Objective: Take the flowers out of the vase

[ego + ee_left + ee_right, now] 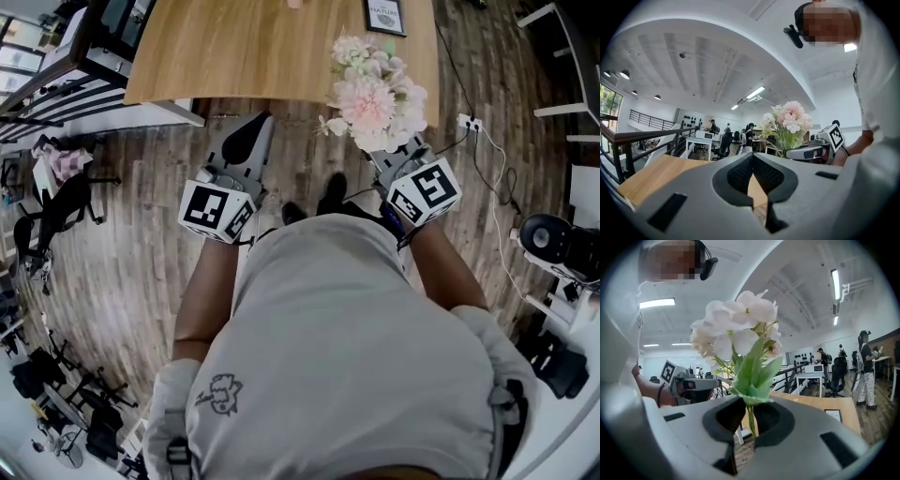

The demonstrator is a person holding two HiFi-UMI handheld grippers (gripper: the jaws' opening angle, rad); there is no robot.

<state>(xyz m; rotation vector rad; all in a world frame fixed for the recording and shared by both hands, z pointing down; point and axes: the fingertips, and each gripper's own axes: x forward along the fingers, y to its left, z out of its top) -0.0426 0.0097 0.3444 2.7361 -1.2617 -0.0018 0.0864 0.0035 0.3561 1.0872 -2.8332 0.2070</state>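
Flowers [375, 98] are out, stems pinched in the right gripper [751, 411], hanging over the floor just off the counter [234, 47]. Left gripper [753, 161] fingers are closed on nothing. I'd keep the bunch upright and the squeeze steady.

Flowers [373, 101] pale pink, cream-white; stem [750, 421] green. Table [244, 56] light wood grain. Shirt [347, 356] grey.

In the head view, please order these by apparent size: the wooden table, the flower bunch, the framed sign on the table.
Largest: wooden table.
Second: flower bunch, though nearer the camera.
Smallest: framed sign.
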